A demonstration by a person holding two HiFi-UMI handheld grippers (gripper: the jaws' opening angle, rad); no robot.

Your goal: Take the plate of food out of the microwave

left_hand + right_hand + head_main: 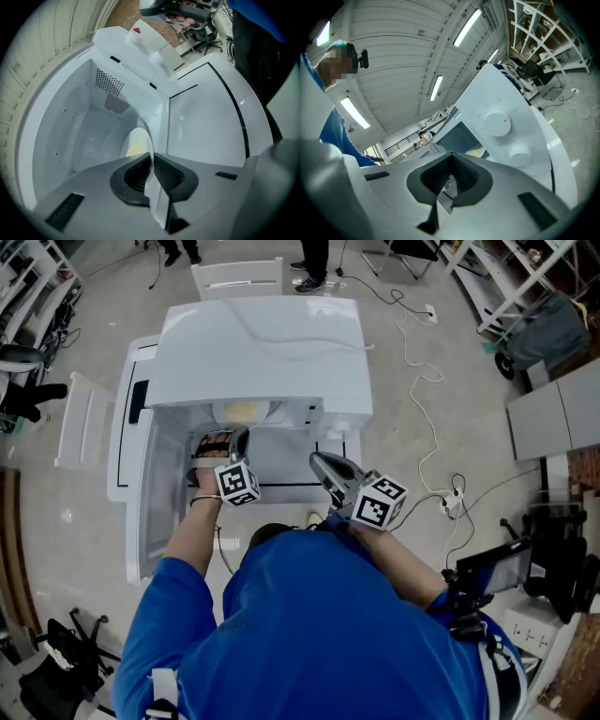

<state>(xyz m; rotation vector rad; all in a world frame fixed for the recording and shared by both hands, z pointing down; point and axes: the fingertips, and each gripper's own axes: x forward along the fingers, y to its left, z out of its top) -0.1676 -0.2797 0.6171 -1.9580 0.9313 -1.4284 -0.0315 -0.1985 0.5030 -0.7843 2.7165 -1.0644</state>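
Observation:
The white microwave (258, 348) stands open, and the plate of yellowish food (242, 411) lies inside its cavity. My left gripper (225, 437) reaches into the opening at the plate's near rim. In the left gripper view the plate (136, 140) runs edge-on down between the jaws, and the left gripper (152, 157) is shut on its thin white rim. My right gripper (321, 461) hangs in front of the microwave to the right, off the plate. In its own view the right gripper (451, 161) is shut with nothing between its pads, facing the two knobs (501, 123).
The microwave's door (155, 493) is swung open to the left, beside my left arm. A white chair (237, 277) stands behind the microwave. Cables (427, 399) and a power strip (453, 503) lie on the floor at the right, near a grey cabinet (558, 418).

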